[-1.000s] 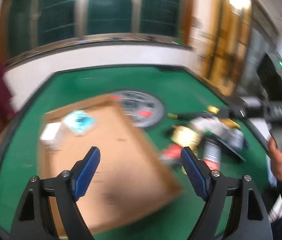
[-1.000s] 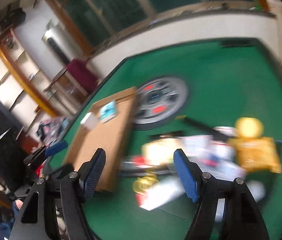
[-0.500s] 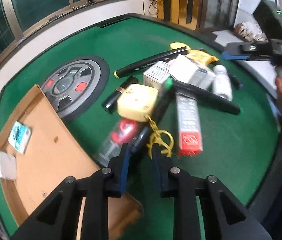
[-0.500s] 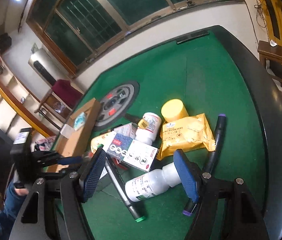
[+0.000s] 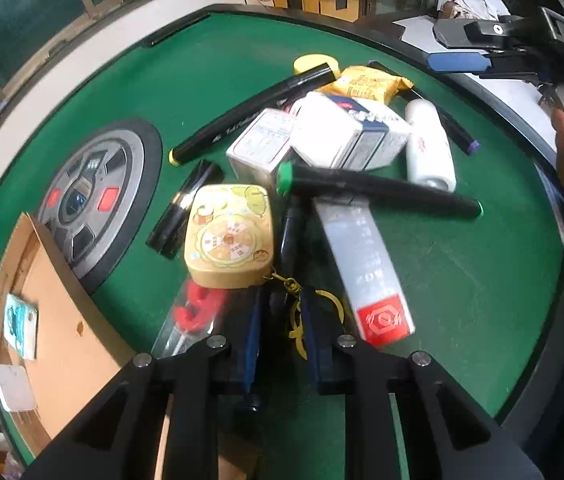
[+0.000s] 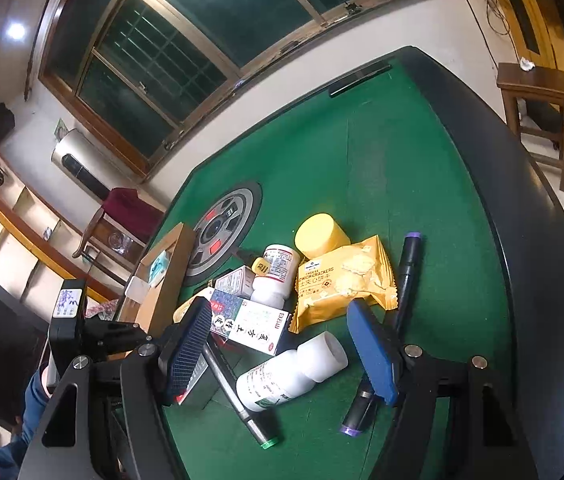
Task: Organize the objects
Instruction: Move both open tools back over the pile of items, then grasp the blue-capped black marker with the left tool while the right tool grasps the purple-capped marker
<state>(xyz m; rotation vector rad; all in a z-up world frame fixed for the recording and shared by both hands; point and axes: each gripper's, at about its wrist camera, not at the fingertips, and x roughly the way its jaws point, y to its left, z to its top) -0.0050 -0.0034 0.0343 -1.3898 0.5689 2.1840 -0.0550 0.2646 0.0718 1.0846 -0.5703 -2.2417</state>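
Observation:
A pile of objects lies on the green table: a yellow case (image 5: pixel 230 236) with a gold keychain (image 5: pixel 302 312), black markers (image 5: pixel 378 192), white boxes (image 5: pixel 346 136), a long red-ended box (image 5: pixel 366 264), a white bottle (image 5: pixel 430 148) (image 6: pixel 290 372), and a yellow cracker pack (image 6: pixel 342 280). My left gripper (image 5: pixel 282 328) is nearly shut around a dark pen (image 5: pixel 290 240) and the keychain, low over the pile. My right gripper (image 6: pixel 282 348) is open above the white bottle, holding nothing.
An open cardboard box (image 5: pixel 58 328) with two small packets stands at the left. A round wheel-patterned mat (image 5: pixel 94 196) lies beside it. A yellow lid (image 6: pixel 318 236) sits behind the crackers. The table has a raised black rim (image 6: pixel 522 208).
My left gripper swung from over the cardboard box to the pile, narrowed its fingers, and dropped lower over the pen and keychain. My right gripper stayed open and came closer over the bottle.

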